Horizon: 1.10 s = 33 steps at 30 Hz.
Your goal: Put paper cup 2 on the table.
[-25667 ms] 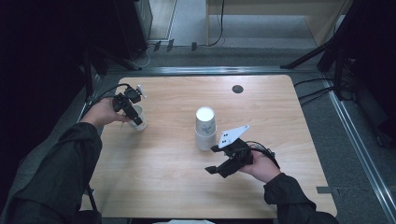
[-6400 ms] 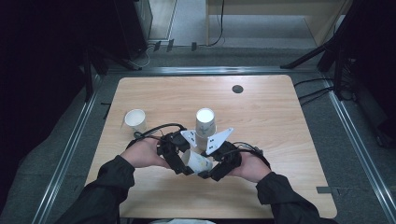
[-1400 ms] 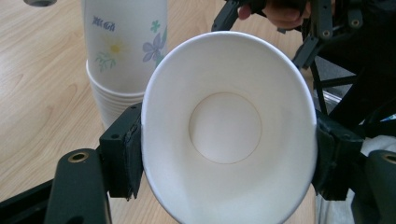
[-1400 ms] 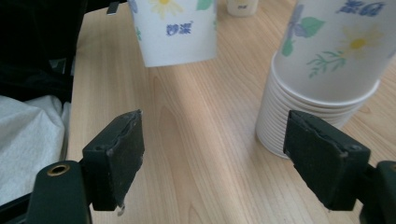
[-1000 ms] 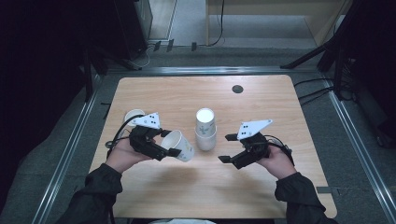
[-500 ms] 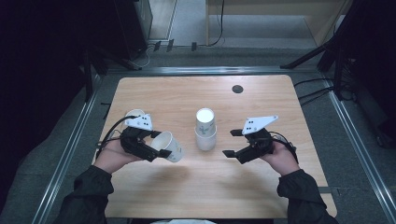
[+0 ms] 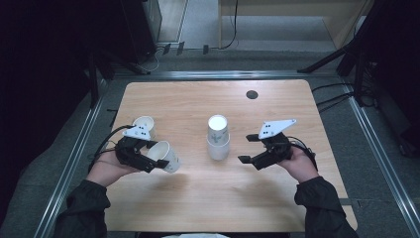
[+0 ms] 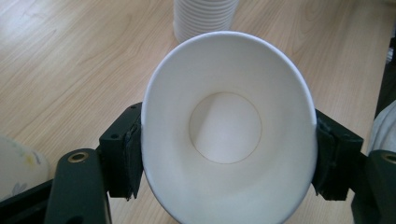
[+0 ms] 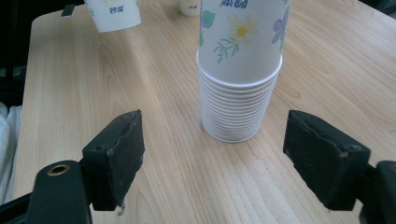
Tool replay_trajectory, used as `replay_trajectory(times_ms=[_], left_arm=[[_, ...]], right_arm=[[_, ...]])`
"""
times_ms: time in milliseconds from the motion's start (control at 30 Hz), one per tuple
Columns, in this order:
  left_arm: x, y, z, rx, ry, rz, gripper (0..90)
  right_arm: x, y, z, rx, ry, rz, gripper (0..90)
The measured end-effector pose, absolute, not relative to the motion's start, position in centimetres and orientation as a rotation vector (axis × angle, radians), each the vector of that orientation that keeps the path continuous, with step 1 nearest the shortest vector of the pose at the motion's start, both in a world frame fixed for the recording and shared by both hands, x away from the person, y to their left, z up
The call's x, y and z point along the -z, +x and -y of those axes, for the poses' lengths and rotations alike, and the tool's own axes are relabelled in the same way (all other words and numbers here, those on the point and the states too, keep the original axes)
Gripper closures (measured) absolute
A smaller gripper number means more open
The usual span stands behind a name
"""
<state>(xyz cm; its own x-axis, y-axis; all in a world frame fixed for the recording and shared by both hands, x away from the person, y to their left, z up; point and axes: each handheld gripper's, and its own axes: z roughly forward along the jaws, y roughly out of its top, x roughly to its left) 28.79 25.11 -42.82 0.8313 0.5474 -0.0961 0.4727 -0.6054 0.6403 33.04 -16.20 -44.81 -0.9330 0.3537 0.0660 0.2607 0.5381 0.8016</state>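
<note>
The paper cup [image 8: 229, 135] sits between the jaws of the left gripper [image 7: 148, 157], squeezed at the sides so that its rim is pressed into an oval; its open mouth faces back along the gripper toward the camera that rides on it. From the high view the cup [image 7: 166, 156] lies tilted on its side, held above the surface [image 7: 198, 208]. It looks very light and thin-walled, so it will likely buckle under more pressure; a gentle hold on the upper wall just below the rolled rim, where the paper is stiffest, seems the safest place. The plain inner face may be a little slick, so a light but steady pinch is what I would judge it needs.

Just behind the left gripper, on its far side, stands a second single cup [image 7: 144, 125], upright. Ahead of the held cup, toward the middle of the surface, rises the stack of cups [image 7: 218, 138], printed with flowers and nested tightly. The right gripper [image 9: 229, 154] stands wide and holds nothing, the stack [image 9: 239, 70] a short way ahead of its pads and apart from them.
</note>
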Motion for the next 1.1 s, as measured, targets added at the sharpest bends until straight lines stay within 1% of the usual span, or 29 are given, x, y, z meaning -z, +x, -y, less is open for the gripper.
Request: replay_trajectory(times_ms=[600, 933, 1100], left_arm=[[44.5, 28.7, -27.8, -0.209, 2.374, -0.879, 25.9], [45.8, 29.4, -29.3, -0.228, 2.386, -0.976, 25.5], [46.3, 29.8, -29.9, -0.262, 2.394, -1.025, 24.9]], right_arm=[[45.3, 34.1, 15.8, -1.356, 0.540, -2.677, 20.7], [45.4, 34.1, 15.5, -1.343, 0.533, -2.689, 20.7], [45.5, 34.1, 15.4, -1.337, 0.535, -2.694, 20.7]])
